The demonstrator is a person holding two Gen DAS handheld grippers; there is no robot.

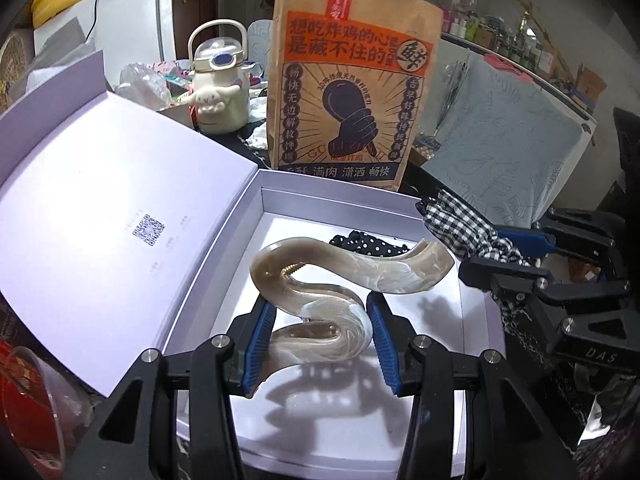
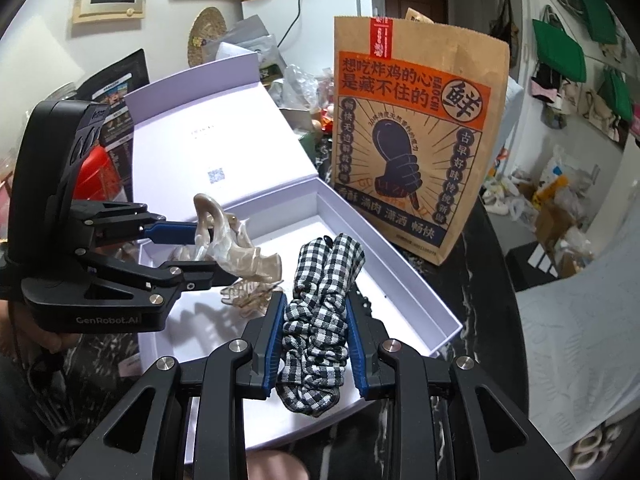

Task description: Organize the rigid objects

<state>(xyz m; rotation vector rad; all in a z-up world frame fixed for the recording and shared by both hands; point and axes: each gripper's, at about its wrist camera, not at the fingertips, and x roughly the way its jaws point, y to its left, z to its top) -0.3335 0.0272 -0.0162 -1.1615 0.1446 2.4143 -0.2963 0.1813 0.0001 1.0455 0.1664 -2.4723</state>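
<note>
My left gripper is shut on a large wavy beige hair claw clip and holds it above the floor of an open lavender gift box. The clip also shows in the right wrist view, held by the left gripper over the box. My right gripper is shut on a black-and-white checked scrunchie above the box's near right part. The scrunchie and right gripper show at the box's right edge in the left wrist view. A polka-dot scrunchie lies in the box.
The box lid lies open to the left. A tall brown paper food bag stands just behind the box. A cream kettle-shaped bottle and clutter sit behind it. A red item is at the near left.
</note>
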